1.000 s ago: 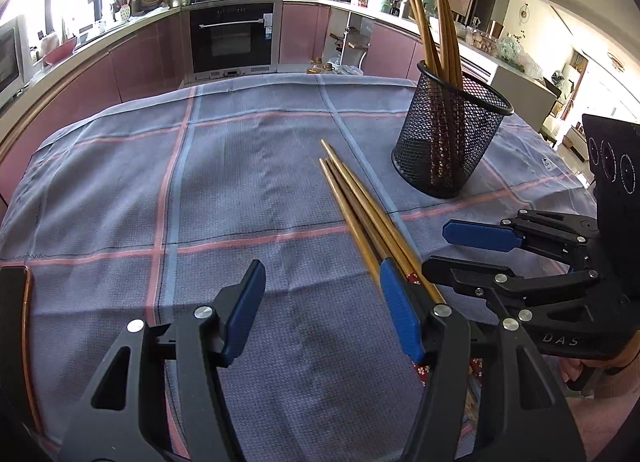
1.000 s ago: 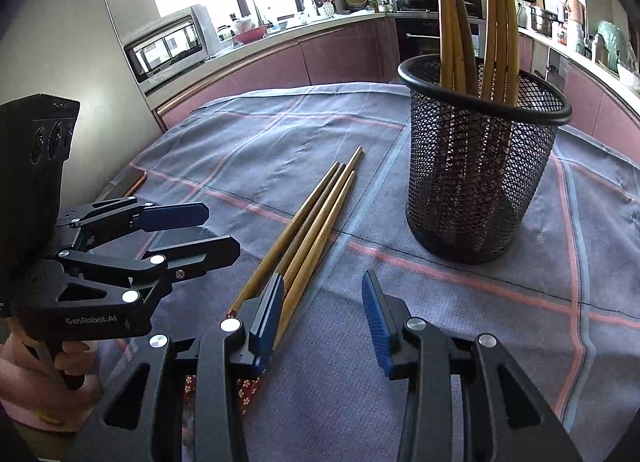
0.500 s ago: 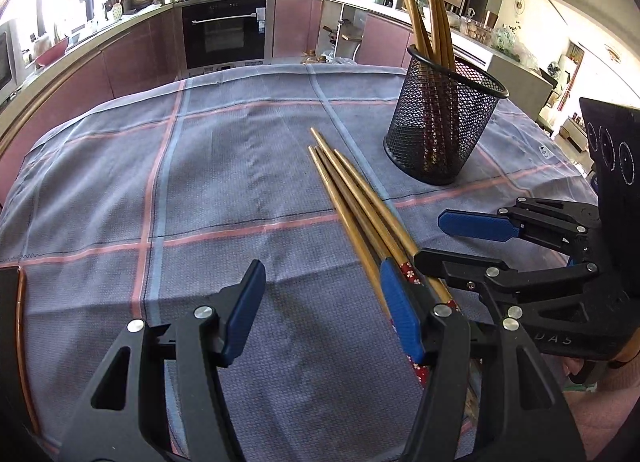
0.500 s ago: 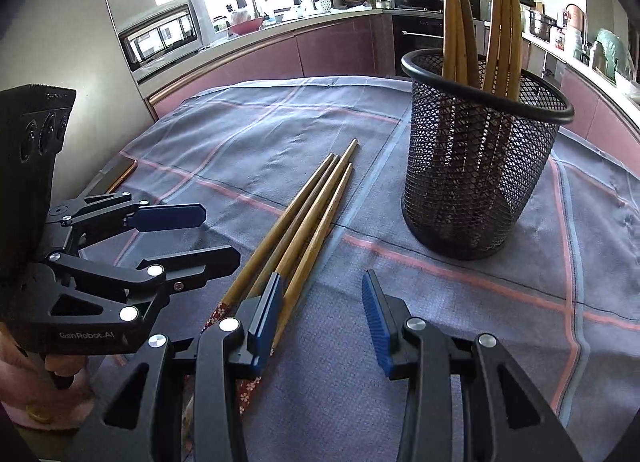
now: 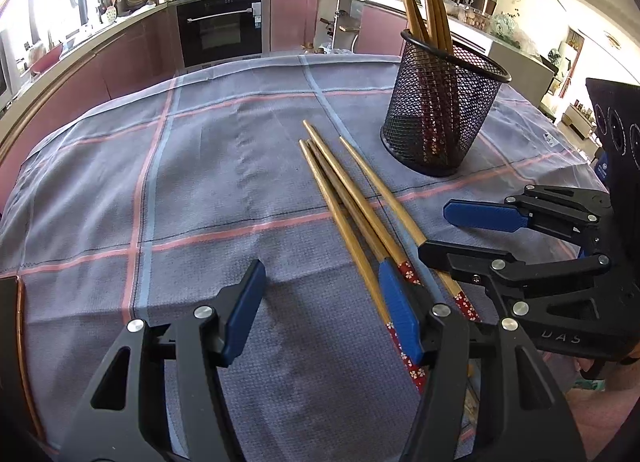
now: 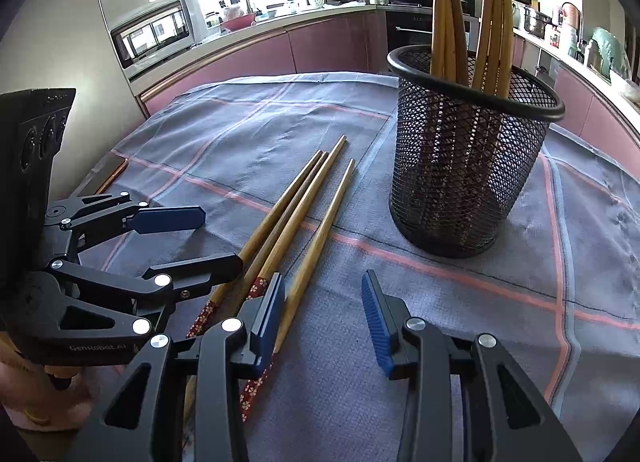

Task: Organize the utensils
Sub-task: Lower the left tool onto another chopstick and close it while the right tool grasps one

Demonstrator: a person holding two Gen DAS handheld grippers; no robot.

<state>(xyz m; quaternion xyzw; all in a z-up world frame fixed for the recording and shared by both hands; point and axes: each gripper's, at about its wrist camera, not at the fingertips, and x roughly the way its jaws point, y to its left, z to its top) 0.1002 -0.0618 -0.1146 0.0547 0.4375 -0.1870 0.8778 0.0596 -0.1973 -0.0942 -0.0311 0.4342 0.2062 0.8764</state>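
Observation:
Several wooden chopsticks [image 5: 352,202] with red flowered ends lie side by side on the grey checked cloth [image 5: 200,182]; they also show in the right wrist view [image 6: 296,214]. One lies slightly apart from the others. A black mesh holder [image 5: 440,118] with several chopsticks upright in it stands behind them, and shows in the right wrist view [image 6: 468,166]. My left gripper [image 5: 322,310] is open and empty, its right finger over the chopsticks' decorated ends. My right gripper [image 6: 324,318] is open and empty, just right of the chopsticks; it shows in the left wrist view [image 5: 460,234].
The cloth covers a table whose wooden edge [image 5: 22,342] shows at the left. Kitchen counters, an oven [image 5: 220,26] and a microwave [image 6: 156,34] stand beyond the table.
One chopstick now lies a little apart from the others. Both views shifted slightly over the chopsticks. Both grippers stayed open.

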